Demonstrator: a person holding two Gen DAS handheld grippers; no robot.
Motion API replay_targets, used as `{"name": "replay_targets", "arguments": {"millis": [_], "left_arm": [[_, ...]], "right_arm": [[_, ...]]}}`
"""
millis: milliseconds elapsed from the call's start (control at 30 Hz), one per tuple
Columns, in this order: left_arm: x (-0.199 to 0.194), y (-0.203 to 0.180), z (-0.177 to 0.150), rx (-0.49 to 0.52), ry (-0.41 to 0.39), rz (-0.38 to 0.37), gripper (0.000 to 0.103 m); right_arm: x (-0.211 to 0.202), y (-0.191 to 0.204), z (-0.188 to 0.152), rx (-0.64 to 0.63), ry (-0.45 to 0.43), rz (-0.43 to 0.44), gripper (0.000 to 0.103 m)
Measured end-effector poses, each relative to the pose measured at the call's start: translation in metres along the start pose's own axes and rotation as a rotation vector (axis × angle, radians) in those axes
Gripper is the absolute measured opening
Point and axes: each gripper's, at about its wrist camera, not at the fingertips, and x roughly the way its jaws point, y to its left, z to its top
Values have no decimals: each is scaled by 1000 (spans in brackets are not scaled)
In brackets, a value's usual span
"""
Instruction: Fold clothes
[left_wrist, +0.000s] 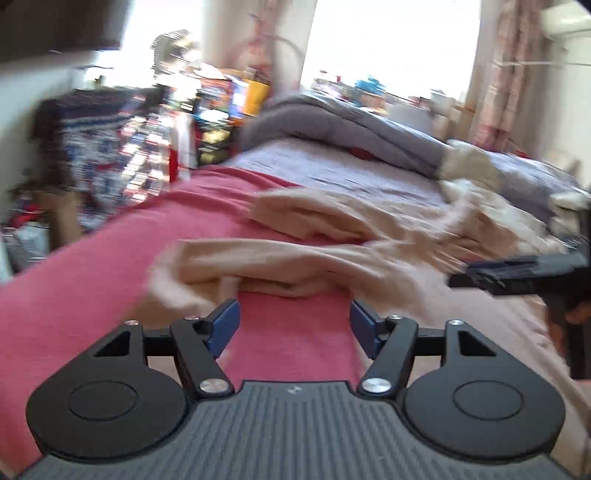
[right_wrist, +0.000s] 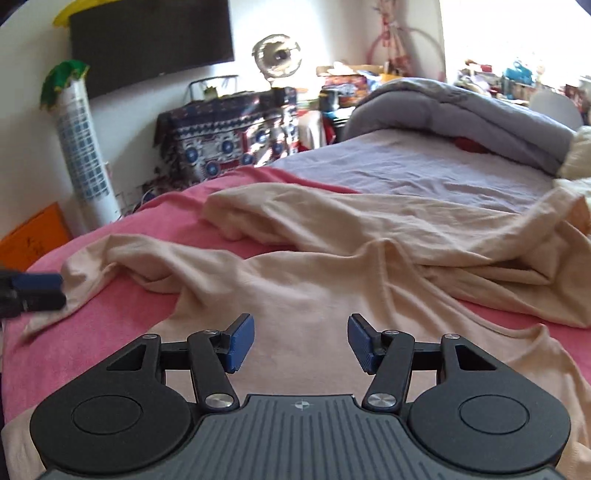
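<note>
Beige garment (right_wrist: 332, 266) crumpled on pink blanket (right_wrist: 110, 354), grey duvet (right_wrist: 461, 110) behind, both grippers released

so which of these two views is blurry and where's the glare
Left wrist view: motion blur smears the beige garment and background clutter; the window is blown out white. Right wrist view: sharp, garment folds crisp, with glare only at the upper-right window.

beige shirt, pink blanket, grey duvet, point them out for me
beige shirt (right_wrist: 314, 291), right wrist view, flat body panel
pink blanket (right_wrist: 110, 354), right wrist view, bare patch left of the shirt
grey duvet (right_wrist: 461, 110), right wrist view, top fold
</note>
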Motion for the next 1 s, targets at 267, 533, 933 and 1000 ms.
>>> {"name": "replay_targets", "arguments": {"millis": [267, 533, 933, 1000], "left_arm": [[23, 19, -42, 77, 166, 190, 83], [10, 43, -23, -67, 55, 122, 10], [-23, 77, 48, -67, -195, 277, 9], [-24, 85, 31, -74, -160, 275, 9]], "right_arm": [[7, 54, -20, -22, 97, 27, 64], [-44, 55, -41, -2, 99, -30, 70], [-86, 32, -43, 139, 26, -107, 75], [-77, 21, -30, 170, 3, -125, 76]]}}
